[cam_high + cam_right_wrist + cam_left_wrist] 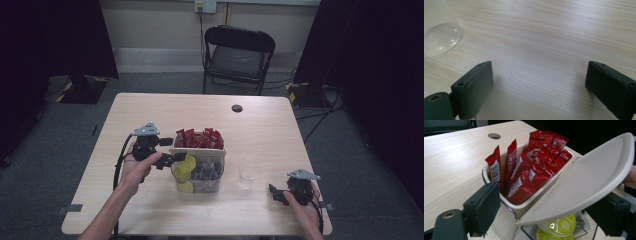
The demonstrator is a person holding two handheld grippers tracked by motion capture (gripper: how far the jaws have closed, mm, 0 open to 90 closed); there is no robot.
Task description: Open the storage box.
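- Organizer [220,150] at mid counter [150,115]: far bin holds upright red packets [529,170]; near clear section holds green pods [560,226].
- Left gripper [549,202]: fingers [482,206] wide apart around the tilted lid [586,177], not clamped.
- Right gripper [539,87]: fingers spread, empty, beside an empty glass [248,171].

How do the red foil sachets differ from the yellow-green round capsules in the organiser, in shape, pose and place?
The red foil sachets are long, flat packets; the yellow-green round capsules are domed discs. The sachets stand upright in the open cream top tray; the capsules lie stacked in the clear lower compartment, under the tilted cream lid. Both are glossy and sit in the same organiser.
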